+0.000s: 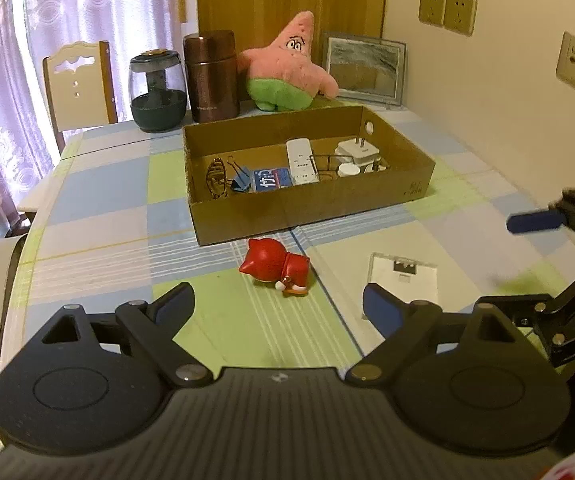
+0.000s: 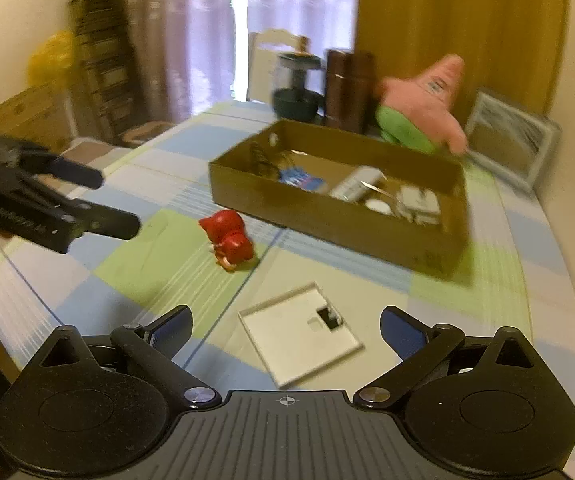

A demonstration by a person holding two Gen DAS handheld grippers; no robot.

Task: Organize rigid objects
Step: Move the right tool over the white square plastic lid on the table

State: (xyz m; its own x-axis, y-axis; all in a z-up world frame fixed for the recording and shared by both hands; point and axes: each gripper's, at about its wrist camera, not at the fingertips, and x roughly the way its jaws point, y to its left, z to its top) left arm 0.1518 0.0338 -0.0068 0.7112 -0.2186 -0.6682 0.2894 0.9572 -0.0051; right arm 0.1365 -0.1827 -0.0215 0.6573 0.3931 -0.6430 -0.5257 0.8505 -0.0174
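A red cat figurine lies on the checked tablecloth just in front of the open cardboard box. It also shows in the right wrist view. A clear flat square case lies to its right, and shows in the right wrist view. My left gripper is open and empty, short of the figurine. My right gripper is open and empty, just short of the clear case. The box holds a power strip, a plug adapter, binder clips and a blue packet.
Behind the box stand a dark jar, a brown flask, a pink star plush and a picture frame. A chair is at the table's far left. The wall is on the right.
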